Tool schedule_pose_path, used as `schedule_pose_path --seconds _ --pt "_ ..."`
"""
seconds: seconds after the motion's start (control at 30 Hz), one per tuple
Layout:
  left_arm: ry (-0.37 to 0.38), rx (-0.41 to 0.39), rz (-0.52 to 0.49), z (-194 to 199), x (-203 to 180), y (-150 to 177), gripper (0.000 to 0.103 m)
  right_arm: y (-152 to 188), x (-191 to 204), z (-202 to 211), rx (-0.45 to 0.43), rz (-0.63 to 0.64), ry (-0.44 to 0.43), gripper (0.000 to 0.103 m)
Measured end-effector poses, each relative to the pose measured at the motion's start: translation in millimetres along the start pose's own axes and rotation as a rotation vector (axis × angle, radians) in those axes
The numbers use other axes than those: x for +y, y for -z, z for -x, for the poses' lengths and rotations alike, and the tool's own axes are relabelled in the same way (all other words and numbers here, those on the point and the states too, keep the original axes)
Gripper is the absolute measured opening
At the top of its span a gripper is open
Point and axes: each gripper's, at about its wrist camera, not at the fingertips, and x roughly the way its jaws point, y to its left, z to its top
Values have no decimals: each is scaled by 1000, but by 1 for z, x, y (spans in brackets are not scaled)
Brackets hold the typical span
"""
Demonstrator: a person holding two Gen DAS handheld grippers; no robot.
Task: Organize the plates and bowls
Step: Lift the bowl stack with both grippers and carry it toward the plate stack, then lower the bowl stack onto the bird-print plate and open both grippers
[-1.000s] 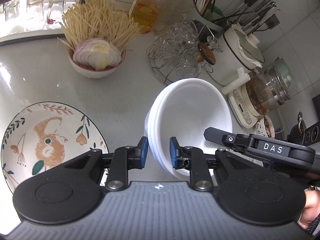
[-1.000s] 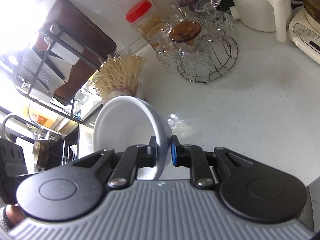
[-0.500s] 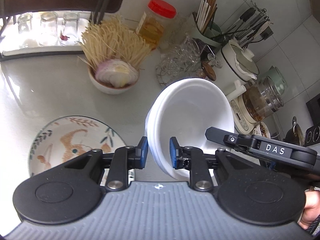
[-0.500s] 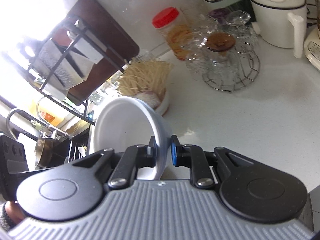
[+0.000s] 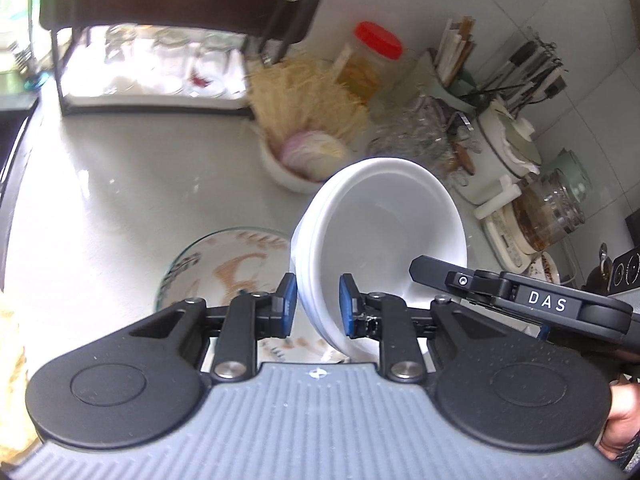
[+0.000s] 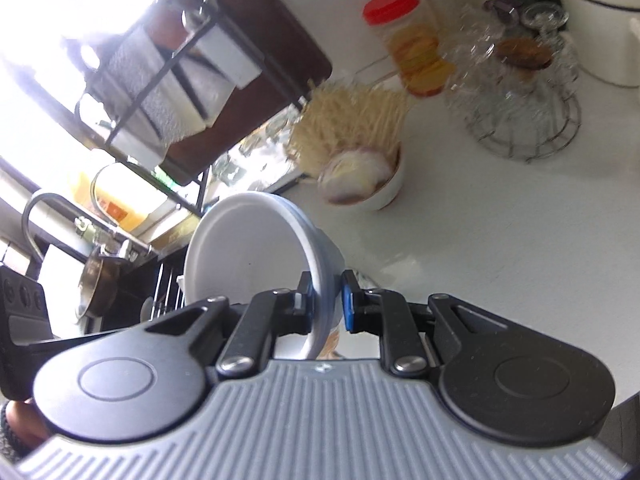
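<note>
Three or so white bowls, nested into one stack of white bowls (image 5: 380, 232), are held tilted in the air, clear of the desk (image 5: 120, 200). The near rim is pinched by the left hand-held gripper (image 5: 318, 304), its jaws narrowed onto the layered walls. The opposite rim is clamped by the right hand-held gripper (image 6: 326, 300), the wall being caught between its pads.

- Change noted: against the views a second ago, the stack is carried higher and further left. The patterned plate (image 5: 224, 264) is now seen smaller and partly covered by the stack's lower edge, where before it lay well to the side.
- More of the dish rack (image 5: 160, 20) is brought into view. The noodle bowl (image 5: 308, 160) is seen just behind the stack.
- Meaning, as judged: lifting is done and transport is under way. A set-down place is not yet shown; the plate or the rack is considered likely.
- Risk, as judged: with the stack tipped and only rims held, an inner bowl could be slid out.
</note>
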Motion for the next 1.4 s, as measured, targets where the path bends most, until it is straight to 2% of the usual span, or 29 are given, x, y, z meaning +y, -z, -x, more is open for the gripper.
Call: schedule_pose_path --seconds 0.33,0.83,0.9,0.97,1.0,1.17,1.23,1.3,1.4 --pt "-38 46 40 -9 38 13 25 18 15 -39 78 19 25 17" --pt "-26 82 74 -27 57 21 26 31 13 -67 136 38 87 19" --pt "-23 82 79 -28 58 21 28 31 12 -67 137 30 84 19" --pt "-18 79 86 -28 59 21 41 31 12 -67 130 23 76 19" --pt "-21 75 85 -28 59 20 44 31 12 -67 126 22 74 20" --pt "-30 53 60 -22 57 20 50 29 16 -64 105 38 80 31" --pt "-38 38 47 -18 56 19 52 28 17 -61 88 44 88 45" --pt "-39 22 33 -13 53 18 52 28 18 -56 68 49 90 52" --pt "-41 1 14 -6 50 16 52 27 19 -48 44 56 94 52"
